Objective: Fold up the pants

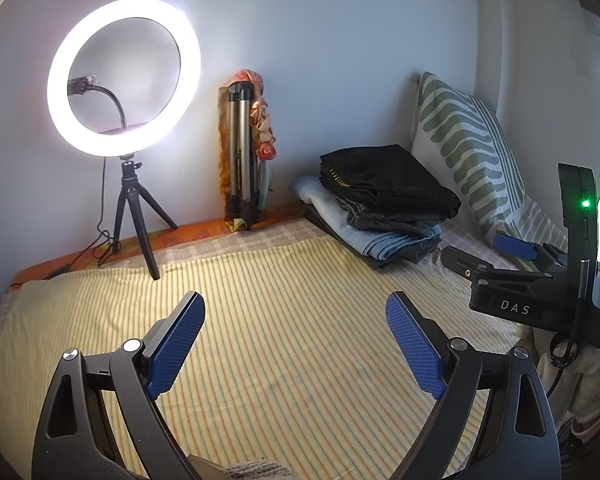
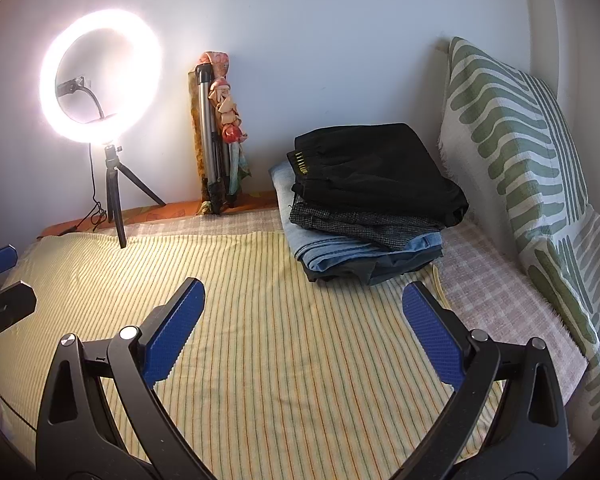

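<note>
While both grippers gape, folded pants stack (image 2: 364, 204) lies flat, long axis toward pillow (image 2: 528, 168).

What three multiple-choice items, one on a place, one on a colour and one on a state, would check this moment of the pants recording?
1. Where is the stack of folded clothes?
A. under the ring light
B. on the bed beside the leaf-pattern pillow
C. between the right gripper's fingers

2. What colour is the top garment of the stack?
A. black
B. red
C. white

3. How do the left gripper and the right gripper stand?
A. both shut on cloth
B. one open, one shut
C. both open, holding nothing

Answers: 1 B, the stack lies next to the pillow; 2 A, black cloth lies on top; 3 C, only the striped sheet shows between each pair of spread fingers.
</note>
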`<act>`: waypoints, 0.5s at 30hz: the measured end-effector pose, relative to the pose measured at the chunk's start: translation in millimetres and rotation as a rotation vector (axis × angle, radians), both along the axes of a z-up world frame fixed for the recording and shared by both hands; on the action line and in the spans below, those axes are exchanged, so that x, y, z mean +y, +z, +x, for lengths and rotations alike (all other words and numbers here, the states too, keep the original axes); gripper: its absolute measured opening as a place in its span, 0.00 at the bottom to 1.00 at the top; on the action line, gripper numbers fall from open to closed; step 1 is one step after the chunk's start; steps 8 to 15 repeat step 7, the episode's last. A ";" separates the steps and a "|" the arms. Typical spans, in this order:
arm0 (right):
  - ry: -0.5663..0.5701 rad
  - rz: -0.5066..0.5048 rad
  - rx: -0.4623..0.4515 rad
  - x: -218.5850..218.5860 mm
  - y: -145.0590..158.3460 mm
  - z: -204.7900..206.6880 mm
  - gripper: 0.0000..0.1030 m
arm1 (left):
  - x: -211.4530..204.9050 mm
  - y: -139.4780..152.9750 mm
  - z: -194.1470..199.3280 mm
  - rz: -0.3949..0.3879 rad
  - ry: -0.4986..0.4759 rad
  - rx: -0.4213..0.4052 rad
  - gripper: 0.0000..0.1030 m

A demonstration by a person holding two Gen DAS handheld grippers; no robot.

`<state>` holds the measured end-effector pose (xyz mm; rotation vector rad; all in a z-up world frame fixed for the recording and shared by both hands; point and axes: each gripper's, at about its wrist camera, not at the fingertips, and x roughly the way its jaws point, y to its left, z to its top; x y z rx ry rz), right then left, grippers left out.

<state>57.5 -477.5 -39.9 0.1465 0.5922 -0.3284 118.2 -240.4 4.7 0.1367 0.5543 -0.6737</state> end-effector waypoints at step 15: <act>0.008 0.009 0.004 1.7 -0.4 0.6 0.98 | 1.3 -0.3 -1.0 -0.007 -0.008 -0.005 0.89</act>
